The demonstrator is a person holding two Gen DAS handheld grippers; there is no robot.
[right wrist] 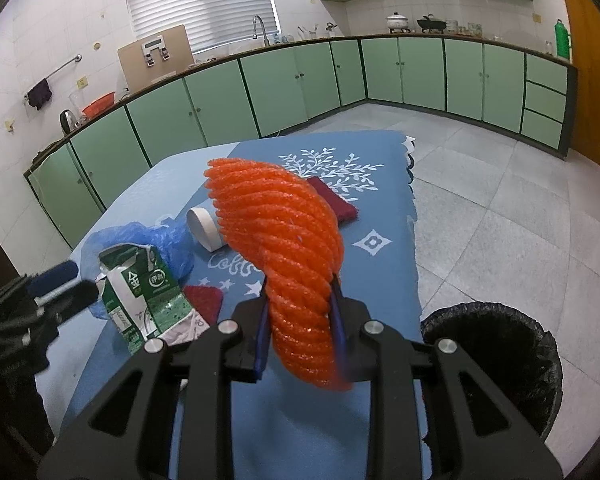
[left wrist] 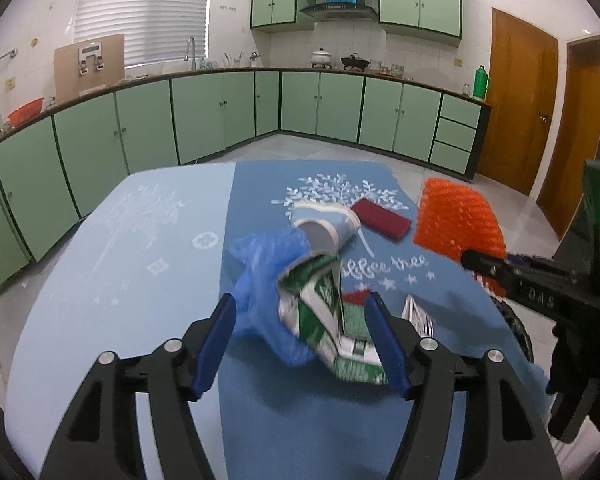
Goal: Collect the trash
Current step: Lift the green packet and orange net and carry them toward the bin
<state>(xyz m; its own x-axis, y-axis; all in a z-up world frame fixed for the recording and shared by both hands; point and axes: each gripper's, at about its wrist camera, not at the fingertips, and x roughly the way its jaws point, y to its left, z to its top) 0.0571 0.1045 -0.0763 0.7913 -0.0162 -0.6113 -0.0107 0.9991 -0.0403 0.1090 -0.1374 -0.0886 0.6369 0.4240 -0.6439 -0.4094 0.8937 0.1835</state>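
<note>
One table (right wrist: 380, 240) under a blue cloth printed with white leaves, and one black-lined trash bin (right wrist: 496, 356) on the floor just beside its right edge. One orange foam net (right wrist: 284, 248) (ribbed, twisted, bright) is pinched at its lower end between the clenched jaws of the right gripper (right wrist: 300, 320), raised above the cloth. One crumpled blue plastic bag (left wrist: 264, 276) lies on the cloth, touching one crushed green-and-white carton (left wrist: 324, 320), which sits between the spread jaws of the left gripper (left wrist: 302, 336); whether they touch it I cannot tell. One tipped paper cup (left wrist: 326, 224). Two dark red pads (left wrist: 382, 220), well apart.
</note>
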